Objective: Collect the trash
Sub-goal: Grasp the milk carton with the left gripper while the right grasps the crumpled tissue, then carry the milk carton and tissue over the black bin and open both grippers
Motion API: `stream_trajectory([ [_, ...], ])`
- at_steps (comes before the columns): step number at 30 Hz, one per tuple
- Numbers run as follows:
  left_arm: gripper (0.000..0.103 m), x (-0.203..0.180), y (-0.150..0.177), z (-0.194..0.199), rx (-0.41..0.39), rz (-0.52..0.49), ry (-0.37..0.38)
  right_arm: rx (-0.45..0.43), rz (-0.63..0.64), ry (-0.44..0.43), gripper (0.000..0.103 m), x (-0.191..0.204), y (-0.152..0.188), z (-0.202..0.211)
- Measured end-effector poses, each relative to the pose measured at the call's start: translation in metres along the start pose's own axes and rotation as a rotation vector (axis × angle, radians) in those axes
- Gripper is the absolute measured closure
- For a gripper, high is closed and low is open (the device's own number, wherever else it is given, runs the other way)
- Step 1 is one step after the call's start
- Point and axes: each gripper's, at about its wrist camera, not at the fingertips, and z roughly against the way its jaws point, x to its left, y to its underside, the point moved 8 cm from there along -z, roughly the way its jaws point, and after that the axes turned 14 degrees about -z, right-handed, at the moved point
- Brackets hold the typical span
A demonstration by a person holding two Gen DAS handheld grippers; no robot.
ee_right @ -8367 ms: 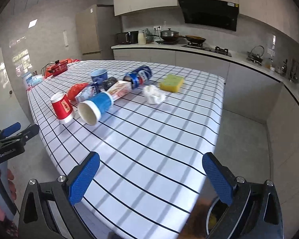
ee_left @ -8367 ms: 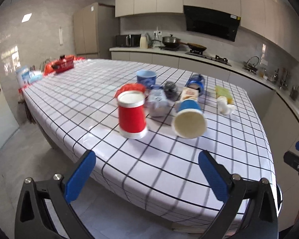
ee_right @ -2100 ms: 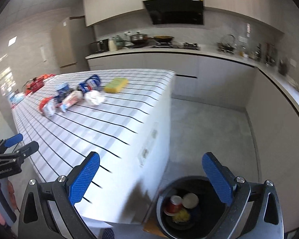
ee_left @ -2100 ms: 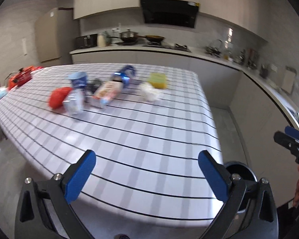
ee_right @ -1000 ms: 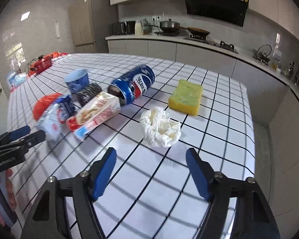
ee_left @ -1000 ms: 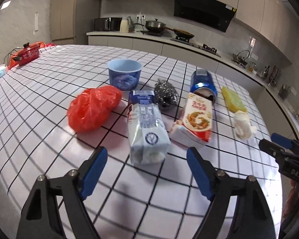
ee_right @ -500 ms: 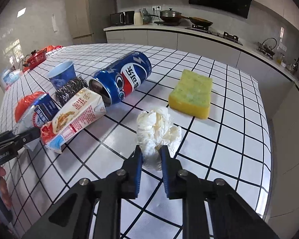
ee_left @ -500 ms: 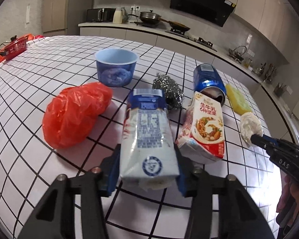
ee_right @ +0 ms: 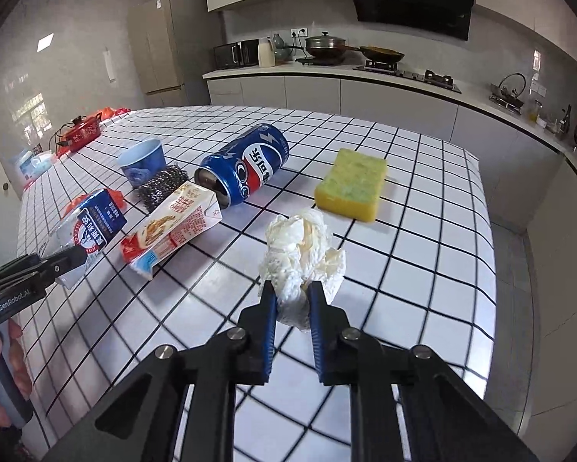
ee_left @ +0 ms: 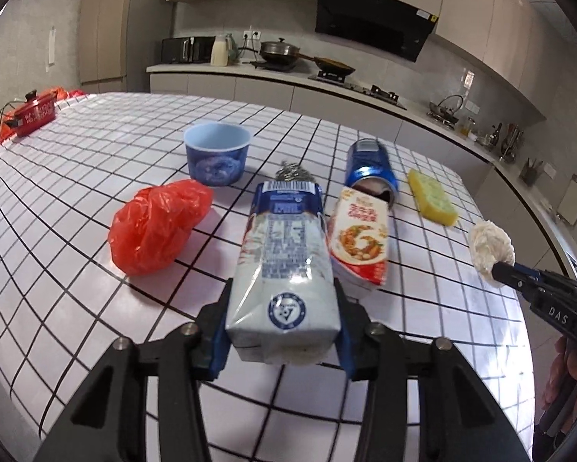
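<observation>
My left gripper (ee_left: 282, 340) is shut on a blue and white milk carton (ee_left: 284, 265), held just above the checked tablecloth (ee_left: 76, 177). In the right wrist view that carton (ee_right: 90, 227) shows at the far left in the left gripper (ee_right: 67, 260). My right gripper (ee_right: 292, 304) is shut on a crumpled white paper wad (ee_right: 301, 250), also seen as the wad (ee_left: 490, 246) at the right of the left wrist view. On the table lie a red plastic bag (ee_left: 155, 223), a red and white drink carton (ee_left: 361, 238), a blue soda can (ee_right: 244, 167) and a blue paper cup (ee_left: 216, 158).
A yellow sponge (ee_right: 352, 183) and a steel scourer (ee_right: 161, 188) lie on the table. A red pot (ee_left: 32, 113) stands at the far left end. A kitchen counter with a stove (ee_right: 403, 73) runs along the back wall. A hand (ee_right: 3, 377) grips the left tool.
Both grippers closed over the last second: the left on the milk carton, the right on the paper wad. Since half a second ago both items have lifted slightly off the cloth.
</observation>
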Motion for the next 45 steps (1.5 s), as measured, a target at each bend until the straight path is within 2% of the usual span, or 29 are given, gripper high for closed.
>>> stream_trajectory([
  [7, 0.057, -0.034, -0.003, 0.022, -0.025, -0.046, 0.034, -0.038, -0.025, 0.002, 0.086, -0.022, 0.011, 0.047],
  [16, 0.058, -0.106, -0.005, 0.040, -0.052, -0.121, 0.115, -0.077, -0.072, 0.046, 0.086, -0.075, 0.033, 0.115],
  [26, 0.058, -0.162, -0.003, 0.045, -0.062, -0.172, 0.189, -0.088, -0.121, 0.097, 0.086, -0.125, 0.054, 0.153],
  [38, 0.058, -0.266, -0.002, 0.066, -0.083, -0.282, 0.320, -0.109, -0.176, 0.164, 0.086, -0.198, 0.084, 0.214],
  [45, 0.058, -0.341, 0.013, 0.073, -0.064, -0.354, 0.402, -0.092, -0.217, 0.201, 0.086, -0.249, 0.119, 0.244],
])
